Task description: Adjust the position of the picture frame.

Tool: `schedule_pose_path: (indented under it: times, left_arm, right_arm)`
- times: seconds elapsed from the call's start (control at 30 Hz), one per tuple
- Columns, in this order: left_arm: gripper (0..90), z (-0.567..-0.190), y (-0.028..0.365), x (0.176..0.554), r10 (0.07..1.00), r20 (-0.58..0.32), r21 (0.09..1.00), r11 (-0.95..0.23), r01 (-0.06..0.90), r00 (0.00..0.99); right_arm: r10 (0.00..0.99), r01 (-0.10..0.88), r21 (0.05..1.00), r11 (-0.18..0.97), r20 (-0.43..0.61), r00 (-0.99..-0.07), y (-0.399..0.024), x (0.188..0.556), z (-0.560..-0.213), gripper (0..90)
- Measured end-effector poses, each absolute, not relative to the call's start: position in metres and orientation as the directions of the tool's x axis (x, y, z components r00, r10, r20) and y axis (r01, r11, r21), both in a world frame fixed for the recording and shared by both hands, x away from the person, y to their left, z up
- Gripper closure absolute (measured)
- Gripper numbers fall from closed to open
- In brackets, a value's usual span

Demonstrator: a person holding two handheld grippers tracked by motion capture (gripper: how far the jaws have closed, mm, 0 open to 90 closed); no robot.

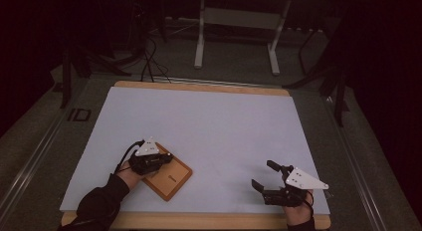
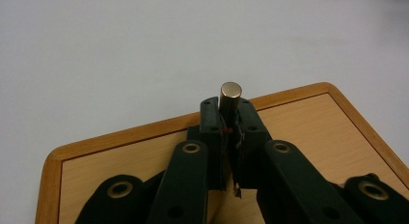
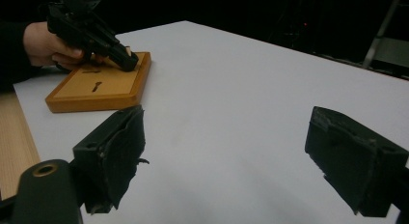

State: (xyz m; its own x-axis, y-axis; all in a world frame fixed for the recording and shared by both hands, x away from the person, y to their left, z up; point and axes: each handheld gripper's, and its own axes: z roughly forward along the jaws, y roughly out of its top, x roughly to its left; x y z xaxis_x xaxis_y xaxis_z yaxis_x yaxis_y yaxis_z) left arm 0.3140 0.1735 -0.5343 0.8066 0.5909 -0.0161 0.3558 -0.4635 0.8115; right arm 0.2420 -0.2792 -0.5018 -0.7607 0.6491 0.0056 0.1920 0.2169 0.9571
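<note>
A small wooden board (image 1: 171,180) with a raised rim lies near the table's front left; it also shows in the left gripper view (image 2: 313,127) and the right gripper view (image 3: 99,86). My left gripper (image 1: 168,157) is over the board, shut on a short metal cylinder (image 2: 230,95) whose shiny round end sticks out past the jaw tips (image 2: 229,119). From the right gripper view the left gripper (image 3: 123,61) touches down at the board's far edge. My right gripper (image 1: 262,174) rests at the front right, open, with nothing between its pads (image 3: 226,147).
A white sheet (image 1: 209,121) covers the wooden table (image 1: 199,222); its bare wood strip shows along the front edge. Two dark slots (image 3: 96,84) mark the board's top. A desk frame (image 1: 239,27) and cables (image 1: 149,57) stand on the floor behind.
</note>
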Motion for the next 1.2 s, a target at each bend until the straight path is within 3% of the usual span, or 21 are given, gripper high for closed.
schedule_pose_path:
  times: [0.6, 1.2]
  left_arm:
    - [85.4, -0.505, 0.183, 0.307, 0.58, -0.017, 0.859, -0.408, 0.308, 0.815]
    - [85.6, -0.488, 0.153, 0.321, 0.539, 0.003, 0.861, -0.43, 0.271, 0.843]
  right_arm:
    - [0.649, 0.211, 0.956, 0.202, 0.031, -0.761, -0.281, 0.243, -0.502, 13.8]
    - [0.647, 0.212, 0.957, 0.197, 0.035, -0.761, -0.281, 0.244, -0.502, 13.9]
